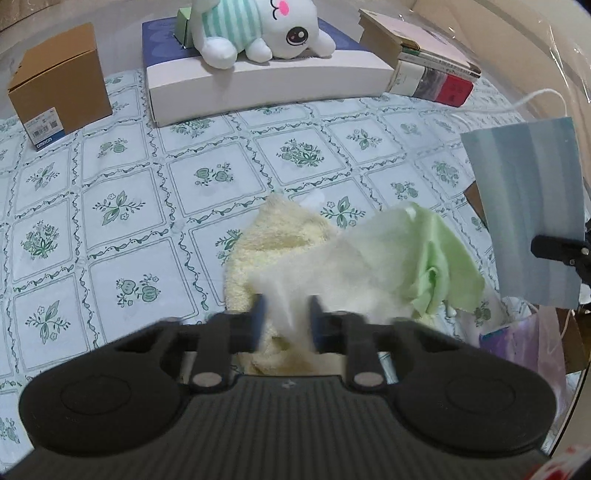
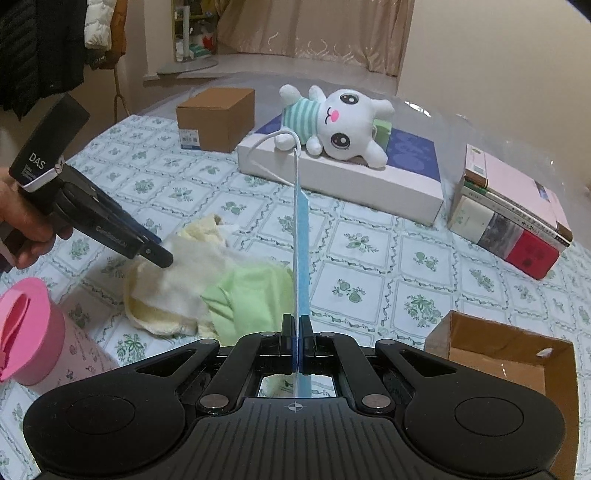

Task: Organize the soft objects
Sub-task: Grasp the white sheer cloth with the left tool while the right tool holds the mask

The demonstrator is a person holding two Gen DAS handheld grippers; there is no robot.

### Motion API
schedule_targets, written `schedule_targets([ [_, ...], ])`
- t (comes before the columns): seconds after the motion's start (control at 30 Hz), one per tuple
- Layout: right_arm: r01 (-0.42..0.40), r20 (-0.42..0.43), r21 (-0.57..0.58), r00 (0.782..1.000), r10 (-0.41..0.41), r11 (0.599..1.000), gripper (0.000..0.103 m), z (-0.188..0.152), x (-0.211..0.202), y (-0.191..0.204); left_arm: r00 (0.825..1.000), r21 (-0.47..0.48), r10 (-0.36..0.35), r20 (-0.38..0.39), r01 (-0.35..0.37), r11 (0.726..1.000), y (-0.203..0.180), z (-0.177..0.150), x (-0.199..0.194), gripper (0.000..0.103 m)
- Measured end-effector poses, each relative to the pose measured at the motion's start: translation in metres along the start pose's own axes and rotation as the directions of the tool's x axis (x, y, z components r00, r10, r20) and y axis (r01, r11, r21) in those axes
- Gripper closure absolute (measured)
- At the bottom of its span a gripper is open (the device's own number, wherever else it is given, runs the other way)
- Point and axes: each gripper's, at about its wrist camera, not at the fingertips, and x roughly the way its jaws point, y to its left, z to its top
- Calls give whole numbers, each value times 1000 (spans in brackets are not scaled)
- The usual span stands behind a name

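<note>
A pile of cloths lies on the flowered tablecloth: a white cloth (image 1: 332,269) (image 2: 184,280), a pale yellow towel (image 1: 273,236) (image 2: 155,306) under it and a light green cloth (image 1: 436,258) (image 2: 251,295) beside it. My left gripper (image 1: 286,317) (image 2: 159,254) points down into the pile, shut on a fold of the white cloth. My right gripper (image 2: 297,325) (image 1: 554,249) is shut on a blue face mask (image 2: 301,240) (image 1: 528,214), held upright above the table to the right of the pile. A white plush bunny (image 1: 258,29) (image 2: 340,125) lies on a flat white box (image 1: 266,81) at the back.
A shut brown carton (image 1: 59,81) stands at the back left, and a stack of books (image 1: 432,70) at the back right. An open cardboard box (image 2: 498,354) sits near right, under the mask. A pink container (image 2: 29,332) stands near left. A person's hand (image 2: 22,221) holds the left gripper.
</note>
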Motion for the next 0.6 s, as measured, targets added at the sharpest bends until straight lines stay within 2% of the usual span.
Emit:
schedule_targets([
  [0.1,0,15,3,1000,0,1000,102,1,-9,2,1000,-5,-13,19,13,1000,-5,0,-12,101],
  [0.33,10,54,6,998,-10,1000,102,6,-37,4,996,15,-51,74,50,999,-24,0,-45,101],
  [0.47,11,59,8,998,-12,1000,102,5,-45,4,997,47,-33,71,30,998,-30,2,-49,99],
  [0.5,10,58,8,998,-11,1000,102,5,-45,4,998,50,-22,63,19,999,-29,2,-47,92],
  [0.53,9,56,9,998,-9,1000,102,5,-45,4,999,46,-13,50,10,999,-28,2,-44,76],
  [0.6,6,51,12,999,-7,1000,102,3,-42,3,1000,36,2,31,-4,999,-24,3,-35,54],
])
